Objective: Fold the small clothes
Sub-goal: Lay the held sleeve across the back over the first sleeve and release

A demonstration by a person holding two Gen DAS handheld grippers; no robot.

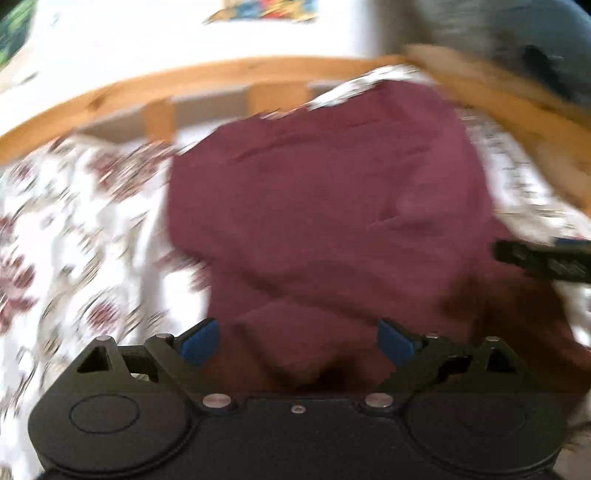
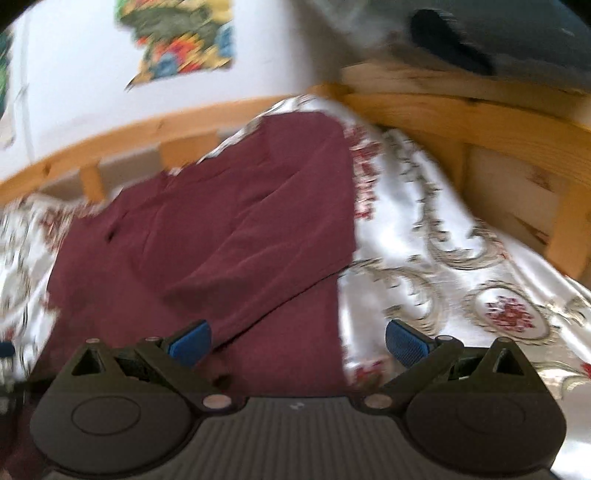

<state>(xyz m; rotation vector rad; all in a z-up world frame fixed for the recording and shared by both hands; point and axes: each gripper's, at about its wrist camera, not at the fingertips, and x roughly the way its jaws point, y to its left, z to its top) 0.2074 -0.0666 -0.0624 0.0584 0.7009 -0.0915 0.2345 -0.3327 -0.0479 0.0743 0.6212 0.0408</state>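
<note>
A maroon garment [image 1: 332, 206] lies spread on a floral bedsheet [image 1: 74, 229], with folds across it. It also shows in the right wrist view [image 2: 221, 236], where a sleeve lies folded over the body. My left gripper [image 1: 297, 341] is open and empty, just above the garment's near edge. My right gripper [image 2: 297, 343] is open and empty, over the garment's right near edge and the floral sheet [image 2: 461, 266]. The right gripper's fingers [image 1: 543, 260] show at the right edge of the left wrist view. Both views are motion-blurred.
A wooden bed frame [image 1: 221, 77] runs along the far side and turns down the right [image 2: 480, 122]. A white wall with a colourful picture [image 2: 181, 44] stands behind. A grey-blue cloth [image 2: 498, 33] lies on the frame at the top right.
</note>
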